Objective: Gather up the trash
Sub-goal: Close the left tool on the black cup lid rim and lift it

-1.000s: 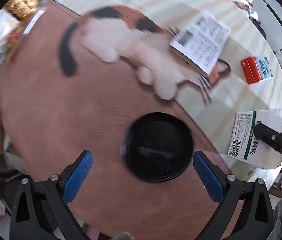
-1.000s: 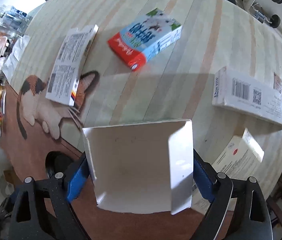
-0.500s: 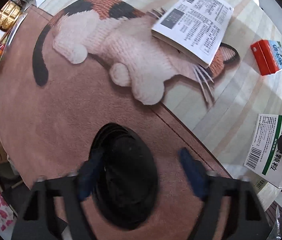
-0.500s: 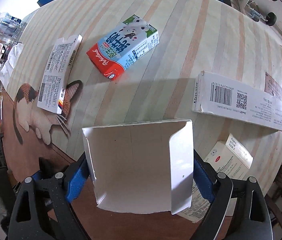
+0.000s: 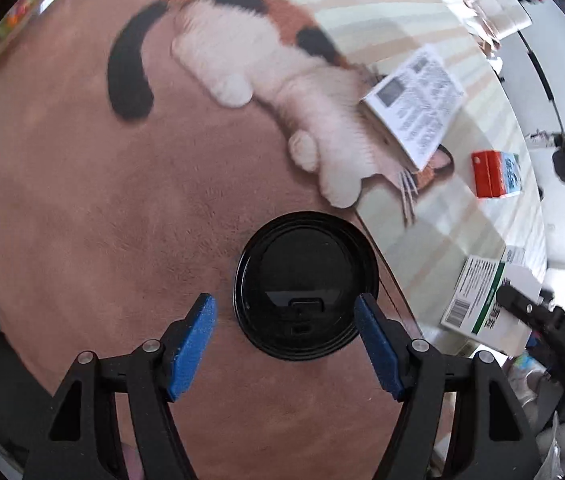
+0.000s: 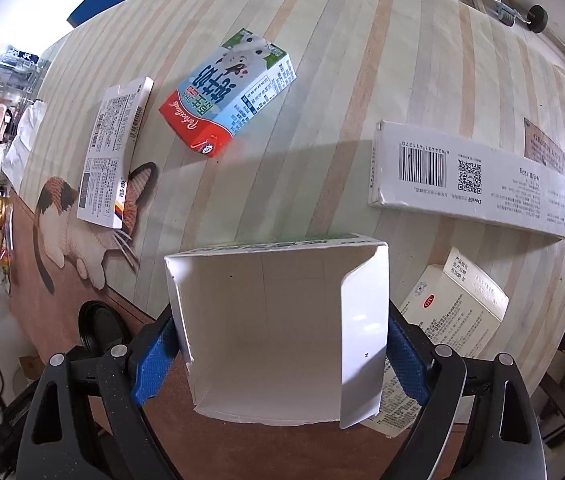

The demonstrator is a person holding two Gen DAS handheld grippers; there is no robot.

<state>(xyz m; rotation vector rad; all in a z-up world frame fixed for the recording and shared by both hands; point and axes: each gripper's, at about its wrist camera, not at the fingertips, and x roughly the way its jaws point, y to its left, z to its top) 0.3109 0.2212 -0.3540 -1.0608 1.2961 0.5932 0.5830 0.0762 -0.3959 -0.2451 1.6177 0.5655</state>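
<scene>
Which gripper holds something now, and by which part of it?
The right gripper holds an opened white carton, clamped by its two side walls. The left gripper is open, holding nothing, around a black lid.

Bright daylight; the left wrist view smears with motion blur toward twelve o'clock. Right wrist view is sharp, a soft shadow crossing the tabletop. Fisheye bends edges.
</scene>
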